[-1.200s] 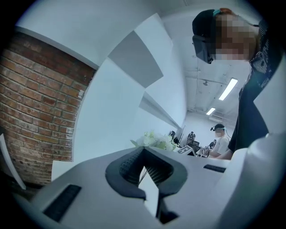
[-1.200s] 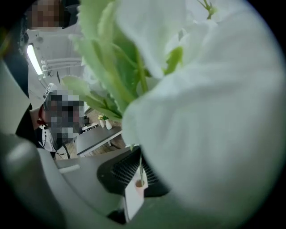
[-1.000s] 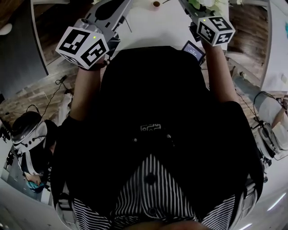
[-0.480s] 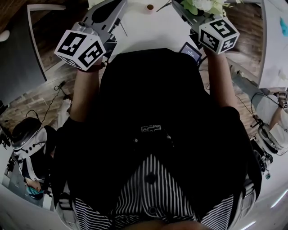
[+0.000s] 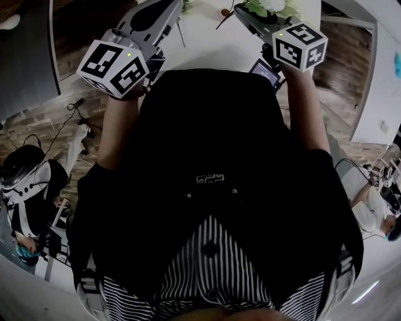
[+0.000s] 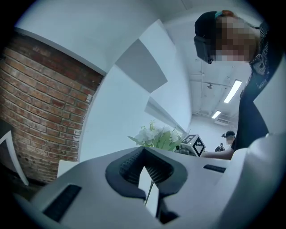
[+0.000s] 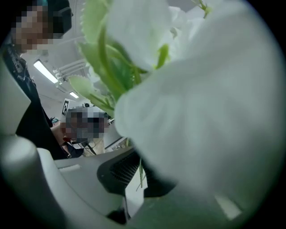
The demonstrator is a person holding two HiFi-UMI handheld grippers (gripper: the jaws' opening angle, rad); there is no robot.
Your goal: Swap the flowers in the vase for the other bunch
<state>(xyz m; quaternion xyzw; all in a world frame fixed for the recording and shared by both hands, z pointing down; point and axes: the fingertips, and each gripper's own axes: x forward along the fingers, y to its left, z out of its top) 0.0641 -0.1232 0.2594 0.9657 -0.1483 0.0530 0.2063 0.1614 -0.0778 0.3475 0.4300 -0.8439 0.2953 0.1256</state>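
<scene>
1. Right tool (image 7: 140, 174) has swung toward the counter's (image 5: 207, 47) middle, clamped on the stem of the white bunch (image 5: 268, 7) and holding it above the far right edge.
2. Left tool (image 6: 145, 172): jaws together, seemingly pinching a thin stem (image 6: 150, 192).
3. Bunch likely light and floppy with fragile petals; grip low on the stems.

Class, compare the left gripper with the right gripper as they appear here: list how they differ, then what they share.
Load: the right gripper is shut on the white-flowered bunch; the left gripper pinches one thin stem, with no blossom showing on it.
View: blossoms crowd the right gripper's camera; the left gripper's camera looks out freely, across to that bunch.
Shared: both have their jaws closed on a stem.
</scene>
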